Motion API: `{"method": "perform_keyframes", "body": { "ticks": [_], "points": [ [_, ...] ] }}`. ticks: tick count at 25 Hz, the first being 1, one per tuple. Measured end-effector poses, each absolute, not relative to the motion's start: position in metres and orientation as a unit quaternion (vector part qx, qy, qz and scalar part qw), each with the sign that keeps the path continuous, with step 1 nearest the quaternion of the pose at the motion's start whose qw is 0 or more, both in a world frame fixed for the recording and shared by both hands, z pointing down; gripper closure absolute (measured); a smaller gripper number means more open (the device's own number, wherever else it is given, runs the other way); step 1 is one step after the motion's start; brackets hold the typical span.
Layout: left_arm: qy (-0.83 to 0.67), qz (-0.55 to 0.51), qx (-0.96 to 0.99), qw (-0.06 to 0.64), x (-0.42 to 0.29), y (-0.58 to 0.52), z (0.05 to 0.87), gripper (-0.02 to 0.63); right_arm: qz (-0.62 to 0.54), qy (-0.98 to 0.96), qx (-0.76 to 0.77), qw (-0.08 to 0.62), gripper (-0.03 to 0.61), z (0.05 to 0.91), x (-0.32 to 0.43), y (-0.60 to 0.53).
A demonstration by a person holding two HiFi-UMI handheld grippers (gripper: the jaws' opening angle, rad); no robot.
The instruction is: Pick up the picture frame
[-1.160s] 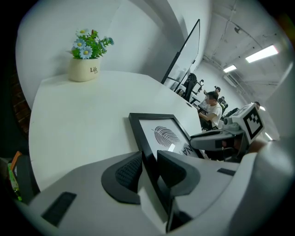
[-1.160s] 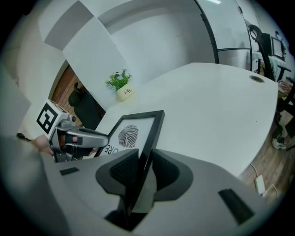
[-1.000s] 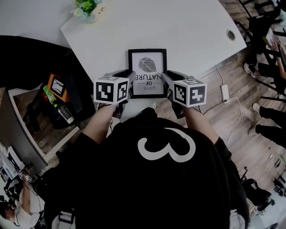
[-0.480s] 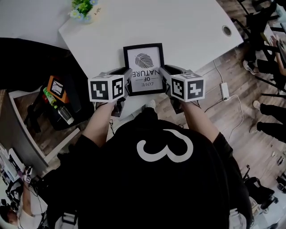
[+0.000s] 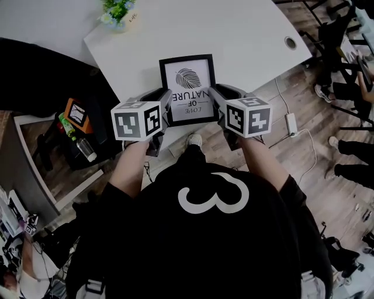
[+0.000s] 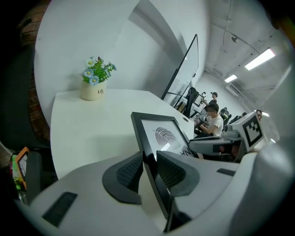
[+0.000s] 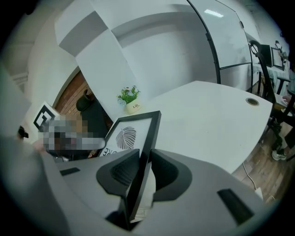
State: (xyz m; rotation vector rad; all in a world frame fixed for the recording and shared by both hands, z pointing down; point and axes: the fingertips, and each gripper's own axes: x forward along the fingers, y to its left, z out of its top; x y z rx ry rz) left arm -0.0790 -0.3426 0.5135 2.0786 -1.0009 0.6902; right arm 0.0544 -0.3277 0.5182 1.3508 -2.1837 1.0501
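A black picture frame [image 5: 187,87] with a leaf print and the words "LOVE OF NATURE" hangs above the near edge of the white table [image 5: 245,35], held from both sides. My left gripper [image 5: 165,108] is shut on its left rail, and in the left gripper view the pads pinch the frame [image 6: 163,133] edge-on. My right gripper [image 5: 215,106] clamps the right rail, its jaws still closing on the frame [image 7: 133,133] between them. The lower part of the frame is hidden behind the grippers' marker cubes.
A small potted plant [image 5: 118,11] stands at the table's far left corner. A cable grommet [image 5: 290,42] sits near the right edge. A power strip [image 5: 291,122] lies on the wooden floor. A dark chair and a bottle [image 5: 82,143] are at the left. People sit at the far right.
Both grippers have risen together with the frame between them. The frame has come up off the table and toward me, and looks larger in the head view.
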Motion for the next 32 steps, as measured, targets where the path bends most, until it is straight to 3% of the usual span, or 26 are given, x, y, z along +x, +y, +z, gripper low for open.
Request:
{"method": "perform_keyframes", "body": {
  "ticks": [32],
  "points": [
    [-0.448,0.122,0.853,0.237,-0.080,-0.188,0.337,0.518,0.185,-0.855,0.472,0.108,0.486,0.348,0.057,-0.195]
  ]
}}
